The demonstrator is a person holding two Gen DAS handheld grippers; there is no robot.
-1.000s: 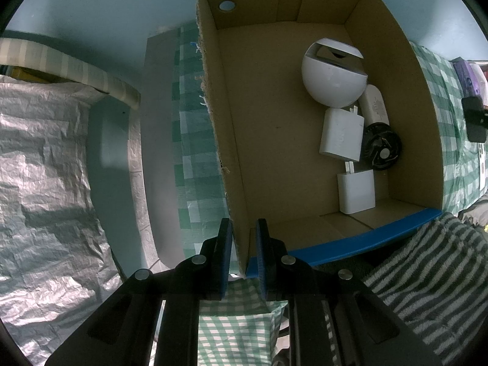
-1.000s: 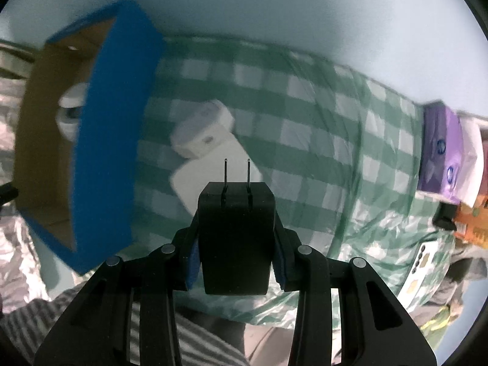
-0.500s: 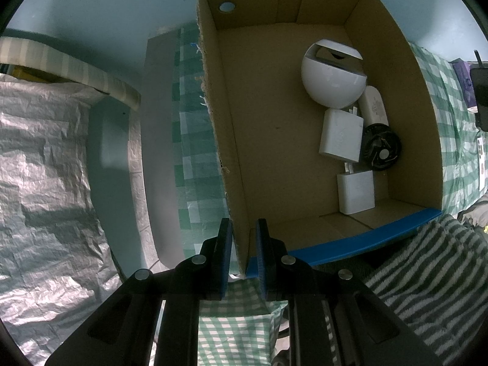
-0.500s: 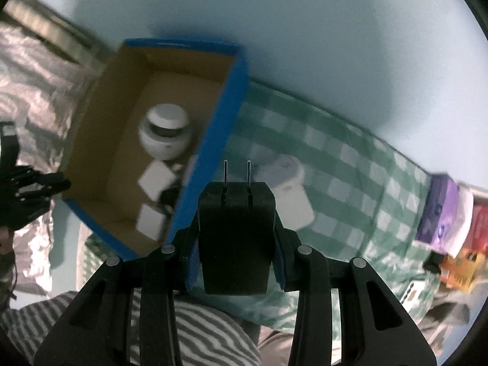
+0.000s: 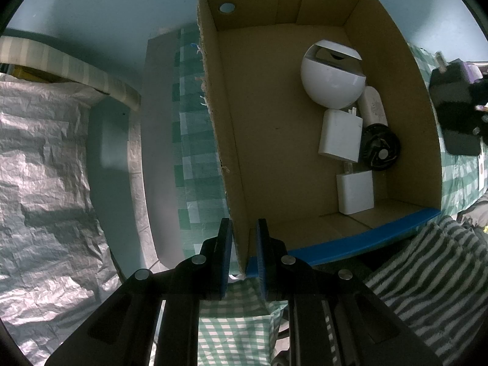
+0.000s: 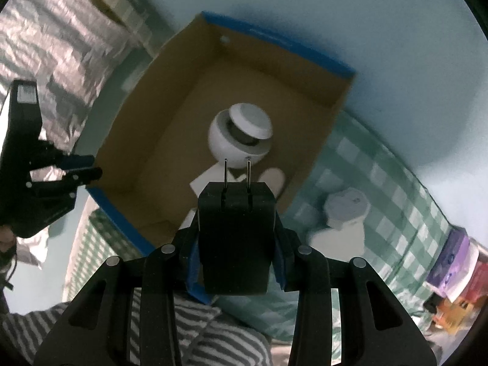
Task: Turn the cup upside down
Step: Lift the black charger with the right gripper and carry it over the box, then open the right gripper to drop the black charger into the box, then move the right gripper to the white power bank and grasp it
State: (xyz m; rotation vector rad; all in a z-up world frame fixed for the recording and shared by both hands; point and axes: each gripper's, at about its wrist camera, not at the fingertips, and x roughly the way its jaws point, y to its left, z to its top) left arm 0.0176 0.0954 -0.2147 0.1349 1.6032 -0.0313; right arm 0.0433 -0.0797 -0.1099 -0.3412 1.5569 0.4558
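Observation:
No cup shows in either view. My right gripper (image 6: 236, 239) is shut on a black plug adapter (image 6: 235, 231) with its two prongs pointing away, hanging above the open cardboard box (image 6: 152, 116). In the left wrist view that adapter (image 5: 454, 116) shows at the right edge, beyond the box's right wall. My left gripper (image 5: 242, 253) points down and is shut on the box's left wall (image 5: 225, 140) near the blue-edged front corner. The right wrist view has my left gripper (image 6: 91, 166) at the far left.
Inside the box lie a white round device (image 5: 332, 76), two white chargers (image 5: 340, 137) (image 5: 355, 193), a white oblong piece (image 5: 373, 106) and a black disc (image 5: 379, 149). A white puck (image 6: 346, 210) and a white flat block (image 6: 338, 239) rest on the green checked cloth (image 6: 396, 210). Purple packs (image 6: 451, 256) sit far right.
My right gripper has carried the black adapter from over the checked cloth leftward to above the box and rolled. The left gripper has kept still on the box wall.

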